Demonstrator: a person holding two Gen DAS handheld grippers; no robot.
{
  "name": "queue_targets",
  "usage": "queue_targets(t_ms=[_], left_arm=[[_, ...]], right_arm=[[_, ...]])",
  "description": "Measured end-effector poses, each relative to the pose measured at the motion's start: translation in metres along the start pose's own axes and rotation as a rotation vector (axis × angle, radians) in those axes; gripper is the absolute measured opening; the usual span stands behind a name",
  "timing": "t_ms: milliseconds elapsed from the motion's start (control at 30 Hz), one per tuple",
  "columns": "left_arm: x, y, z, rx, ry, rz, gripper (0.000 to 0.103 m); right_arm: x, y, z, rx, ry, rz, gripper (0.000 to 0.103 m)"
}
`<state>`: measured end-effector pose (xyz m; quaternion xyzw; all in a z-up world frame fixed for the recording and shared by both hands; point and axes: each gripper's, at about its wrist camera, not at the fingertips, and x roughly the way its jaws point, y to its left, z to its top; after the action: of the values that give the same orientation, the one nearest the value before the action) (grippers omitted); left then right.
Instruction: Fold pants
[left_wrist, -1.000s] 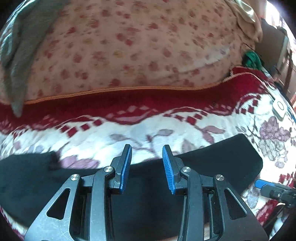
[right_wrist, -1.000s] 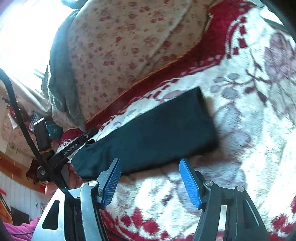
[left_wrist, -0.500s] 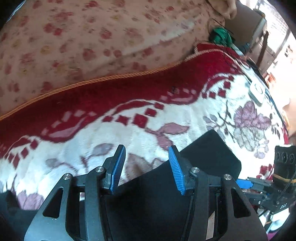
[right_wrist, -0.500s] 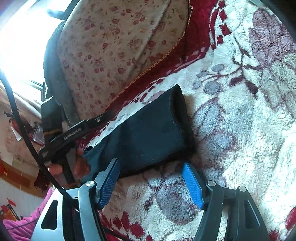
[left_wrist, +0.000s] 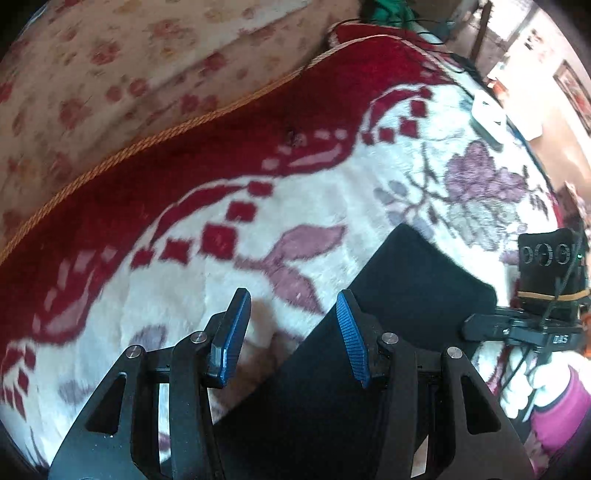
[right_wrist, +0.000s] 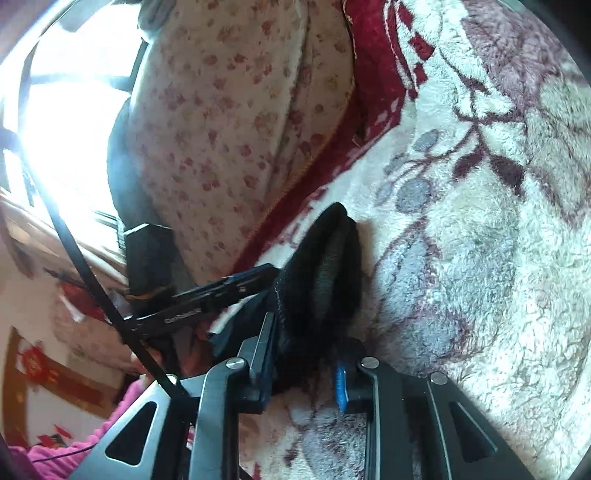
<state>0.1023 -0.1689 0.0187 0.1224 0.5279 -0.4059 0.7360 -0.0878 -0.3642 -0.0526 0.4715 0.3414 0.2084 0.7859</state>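
black gripper (left_wrist: 293, 338) frame — blue pads, pink sleeve (left_wrist: 557, 410)

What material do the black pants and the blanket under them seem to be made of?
Black pants: probably a soft matte knit; a fine ribbed texture shows at the bunched end.
Blanket: looks like thick plush fleece; the pile is shaggy and clumped.

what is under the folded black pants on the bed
The black fabric pants lie directly on a fluffy white blanket with red and mauve flowers. Whatever lies beneath the pants' middle is covered.
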Motion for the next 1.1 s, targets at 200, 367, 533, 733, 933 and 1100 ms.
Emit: queue_targets(t_ms=[200,367,533,733,933,1100], left_arm=[[0.014,-0.013,0.007,0.121,0.063,-0.114,0.060],[0.021,-0.025,0.008,0.224,0.110,-0.182,0.069],[0.027,-0.030,0.010,0.337,0.169,-0.221,0.073],[0.030,-0.044,0.003,0.447,0.153,-0.169,0.074],[0.021,-0.043,-0.002,0.425,0.089,-0.180,0.037],[0.004,-0.044,-0.002,0.418,0.039,-0.177,0.015]], right_arm=[[-0.003,0.000,0.001,0.001,-0.016,0.064,0.019],[-0.002,0.013,0.002,-0.055,-0.011,0.111,0.018],[0.002,0.025,0.002,-0.103,0.006,0.144,0.018],[0.005,0.009,0.002,-0.024,0.014,0.040,0.025],[0.008,0.012,0.000,-0.030,0.008,0.046,0.036],[0.016,0.014,0.002,0.017,0.014,0.172,0.018]])
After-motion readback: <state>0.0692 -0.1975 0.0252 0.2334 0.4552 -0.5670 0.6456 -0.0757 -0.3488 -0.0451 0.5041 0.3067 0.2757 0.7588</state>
